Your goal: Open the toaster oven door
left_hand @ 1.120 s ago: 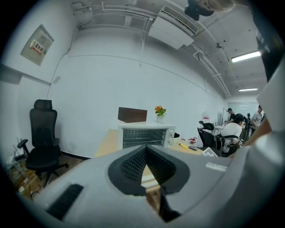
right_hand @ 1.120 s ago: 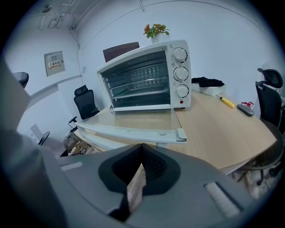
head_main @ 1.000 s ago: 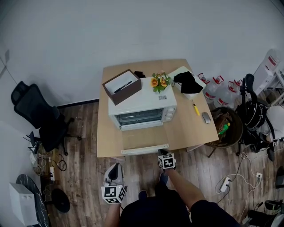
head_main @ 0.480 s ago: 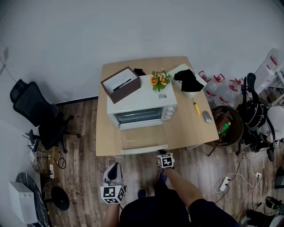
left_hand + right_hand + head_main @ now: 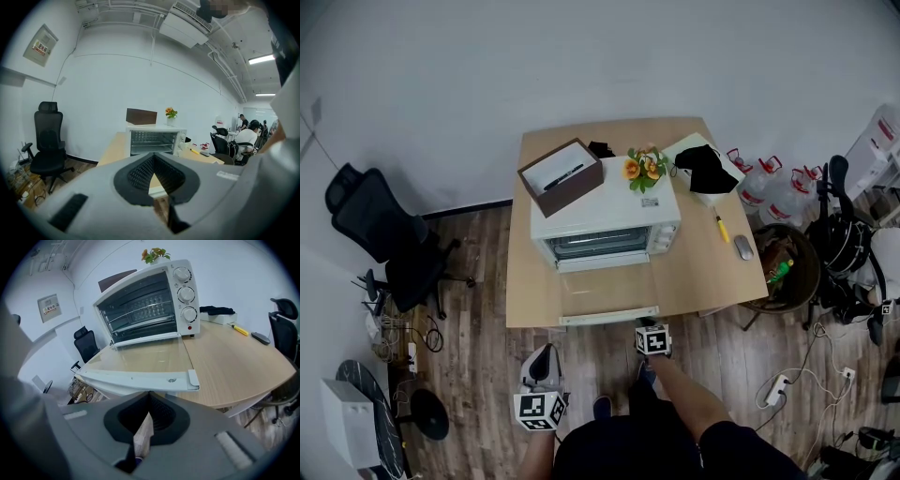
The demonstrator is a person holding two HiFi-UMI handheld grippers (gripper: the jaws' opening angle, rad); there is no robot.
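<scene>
A white toaster oven stands on the wooden table. Its glass door lies folded down flat toward the front edge, and the wire rack inside shows. In the right gripper view the door's white handle runs just beyond my right gripper, which is shut with nothing in it and stays apart from the handle. In the head view the right gripper sits just off the table's front edge. My left gripper hangs lower left over the floor, shut and empty. It faces the oven from a distance.
A brown box and a small flower pot rest on the oven's top. Black cloth, a yellow pen and a mouse lie on the table's right side. An office chair stands left. Water bottles and a bin stand right.
The head view has drifted slightly. Both grippers keep about the same places in front of the table, and the door stays down.
</scene>
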